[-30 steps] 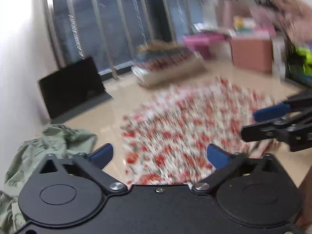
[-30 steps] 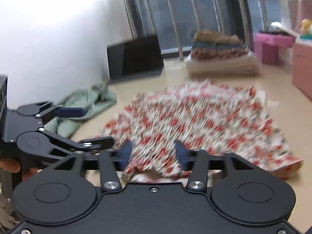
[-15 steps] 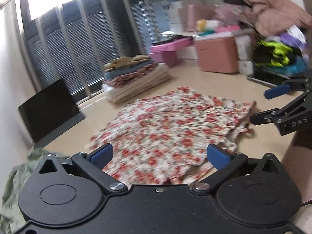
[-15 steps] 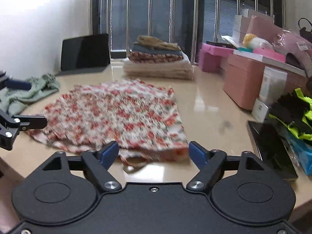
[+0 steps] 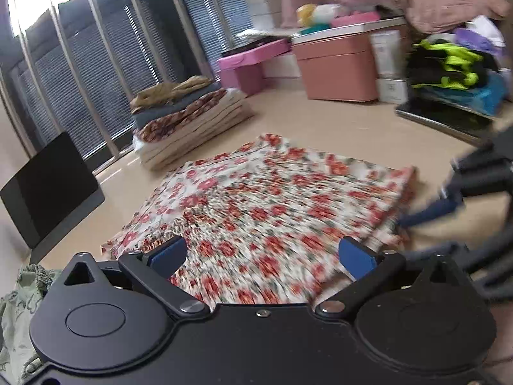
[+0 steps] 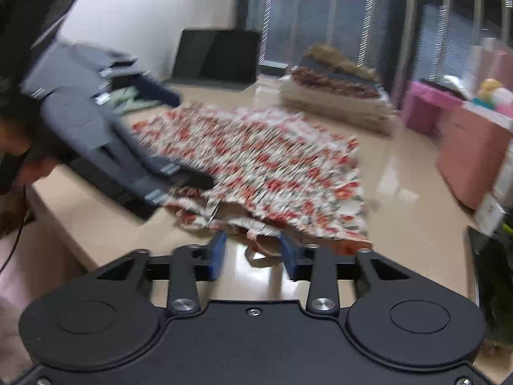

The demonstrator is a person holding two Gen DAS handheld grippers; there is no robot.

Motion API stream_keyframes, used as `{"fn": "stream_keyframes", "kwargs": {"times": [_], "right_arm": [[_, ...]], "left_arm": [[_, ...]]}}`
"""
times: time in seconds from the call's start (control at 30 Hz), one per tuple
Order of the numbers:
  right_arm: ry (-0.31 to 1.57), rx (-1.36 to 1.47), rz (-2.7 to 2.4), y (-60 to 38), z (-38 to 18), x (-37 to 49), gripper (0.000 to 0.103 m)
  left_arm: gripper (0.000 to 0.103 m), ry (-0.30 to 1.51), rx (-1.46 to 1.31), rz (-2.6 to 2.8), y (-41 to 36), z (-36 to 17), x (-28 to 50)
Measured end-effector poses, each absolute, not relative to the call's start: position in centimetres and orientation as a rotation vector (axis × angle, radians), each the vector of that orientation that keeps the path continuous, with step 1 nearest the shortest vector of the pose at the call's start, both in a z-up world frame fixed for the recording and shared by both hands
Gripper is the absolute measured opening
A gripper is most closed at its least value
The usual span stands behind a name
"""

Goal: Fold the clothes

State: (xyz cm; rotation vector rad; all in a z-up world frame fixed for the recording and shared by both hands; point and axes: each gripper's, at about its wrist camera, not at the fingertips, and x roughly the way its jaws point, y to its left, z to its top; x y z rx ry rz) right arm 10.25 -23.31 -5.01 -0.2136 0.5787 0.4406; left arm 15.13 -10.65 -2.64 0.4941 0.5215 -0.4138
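**Floral dress laid out flat, both grippers at its near edge**

Biggest thing first: the glossy beige tabletop (image 5: 336,128) with the white pleated garment covered in red flowers (image 5: 272,199) spread flat in the middle of it. Behind that sits a stack of folded clothes, cream and dark layers with a mustard piece on top (image 5: 189,118), plus a salmon-pink storage box (image 5: 336,67) and a black tablet-like screen leaning up (image 5: 48,189). A crumpled pale green garment (image 5: 19,314) lies off to the left.

The left gripper (image 5: 263,256) has its blue fingers spread wide over the floral hem and is just starting to close, pads not pinching anything. The right gripper (image 6: 253,253) is narrower and closing, with a loose bit of the hem between the fingers; the pads aren't touching it yet.
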Motion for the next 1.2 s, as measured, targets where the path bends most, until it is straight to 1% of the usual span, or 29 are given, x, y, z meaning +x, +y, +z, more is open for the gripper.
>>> {"fn": "stream_keyframes", "kwargs": {"times": [0.07,0.1,0.13,0.3,0.33,0.4,0.47,0.5,0.57,0.67,0.7,0.77,0.83,0.97,1.07,1.13,1.2], "right_arm": [[0.617,-0.193,0.482,-23.6,-4.8,11.0,0.024],[0.641,-0.173,0.503,-23.8,-4.6,11.3,0.018],[0.665,-0.147,0.524,-24.2,-4.4,11.7,0.015],[0.816,0.14,0.653,-27.5,-4.2,13.5,0.016],[0.839,0.195,0.668,-28.2,-4.3,13.8,0.019],[0.848,0.278,0.657,-29.3,-4.5,13.9,0.021],[0.778,0.251,0.574,-29.7,-3.8,13.0,0.032],[0.722,0.183,0.559,-29.1,-3.2,12.1,0.034],[0.618,0.05,0.538,-27.9,-2.2,10.4,0.033],[0.574,-0.12,0.614,-24.8,-1.6,9.2,0.03],[0.581,-0.181,0.626,-23.8,-1.8,9.4,0.029],[0.599,-0.275,0.644,-22.0,-2.4,10.1,0.023],[0.613,-0.302,0.66,-21.2,-2.9,11.1,0.018],[0.67,-0.281,0.68,-21.0,-3.7,12.8,0.017],[0.759,-0.198,0.729,-22.1,-3.1,13.9,0.017],[0.829,-0.177,0.797,-22.7,-2.7,14.1,0.017],[0.858,-0.187,0.842,-23.0,-2.3,13.7,0.018]], "left_arm": [[0.09,0.559,0.499,-0.397,-11.1,-3.3,16.4],[0.085,0.583,0.481,-0.398,-11.0,-3.6,16.8],[0.085,0.606,0.463,-0.399,-10.9,-3.8,17.2],[0.085,0.713,0.328,-0.41,-9.5,-4.2,19.0],[0.086,0.728,0.299,-0.413,-9.2,-4.2,19.3],[0.086,0.747,0.254,-0.418,-8.5,-4.3,19.6],[0.086,0.758,0.222,-0.422,-7.9,-4.3,19.8],[0.086,0.754,0.227,-0.422,-8.0,-4.3,19.7],[0.086,0.755,0.225,-0.424,-8.0,-4.3,19.7],[0.086,0.762,0.22,-0.427,-7.9,-4.2,19.9],[0.086,0.761,0.221,-0.427,-7.9,-4.2,19.8],[0.086,0.76,0.218,-0.426,-7.9,-4.2,19.8],[0.086,0.757,0.219,-0.423,-7.9,-4.5,19.8],[0.087,0.759,0.217,-0.418,-8.0,-4.5,19.7],[0.087,0.76,0.216,-0.417,-8.0,-4.4,19.8],[0.088,0.761,0.215,-0.416,-8.1,-4.4,19.8],[0.088,0.761,0.214,-0.415,-8.1,-4.3,19.8]]}}
